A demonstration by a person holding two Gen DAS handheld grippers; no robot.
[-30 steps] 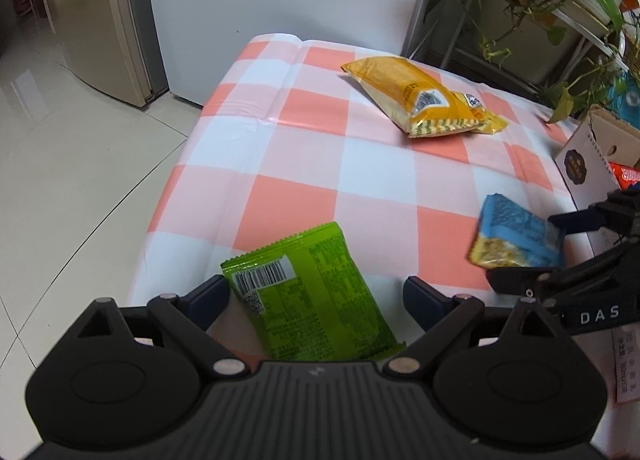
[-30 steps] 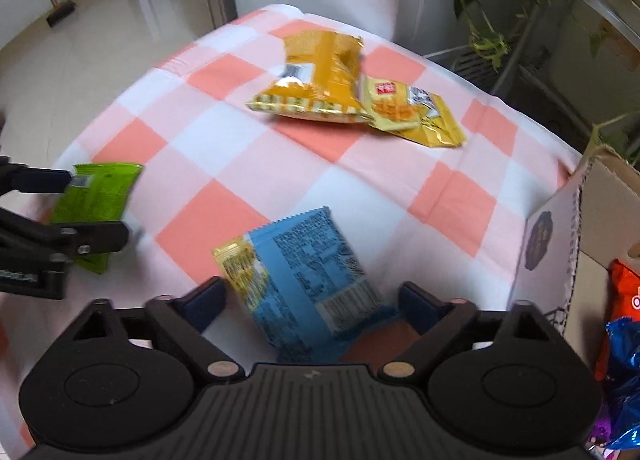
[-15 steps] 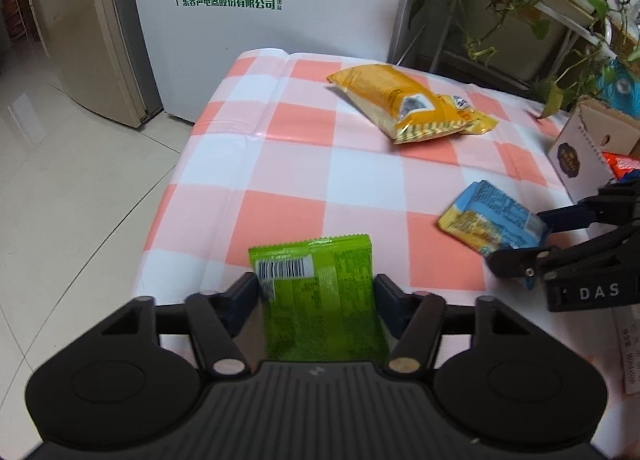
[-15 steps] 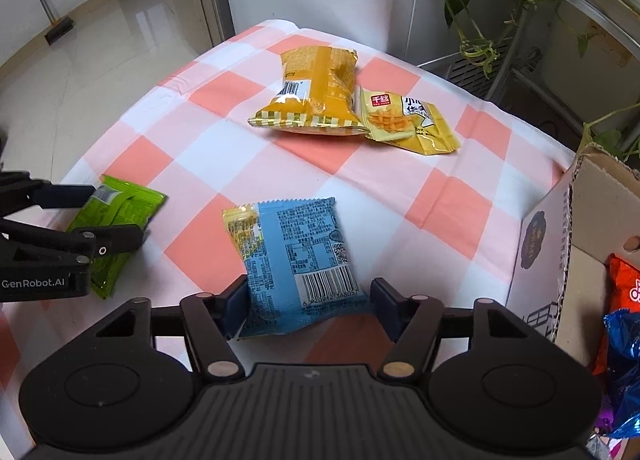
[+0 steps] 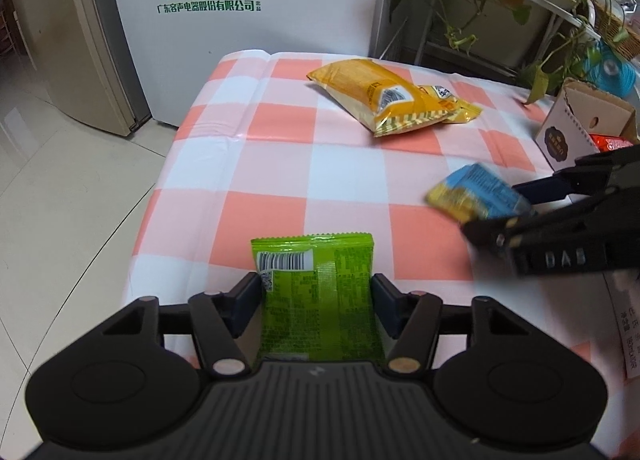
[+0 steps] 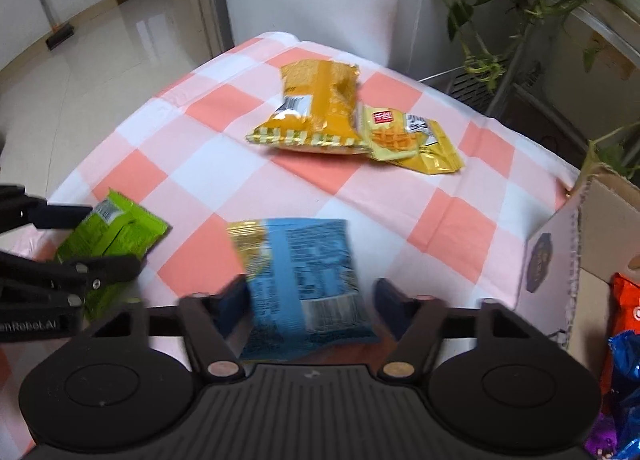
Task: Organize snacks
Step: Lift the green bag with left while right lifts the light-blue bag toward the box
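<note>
My left gripper [image 5: 316,292] is shut on a green snack packet [image 5: 316,292] and holds it above the checked tablecloth [image 5: 344,164]; it also shows in the right wrist view [image 6: 108,236]. My right gripper [image 6: 308,296] is shut on a blue and yellow snack packet [image 6: 300,272], seen from the left wrist view [image 5: 476,196] lifted off the table. A large orange-yellow bag [image 5: 372,96] and a small yellow cracker packet [image 6: 408,136] lie together at the far side of the table.
An open cardboard box [image 6: 560,260] stands at the table's right edge with red and blue packets [image 6: 624,324] inside. A white appliance [image 5: 248,20] and potted plants [image 5: 520,0] stand behind the table. The floor lies to the left.
Both grippers closed on their packets and lifted them off the table. The green packet turned square between my left fingers. The right gripper is moving, its view is blurred.
</note>
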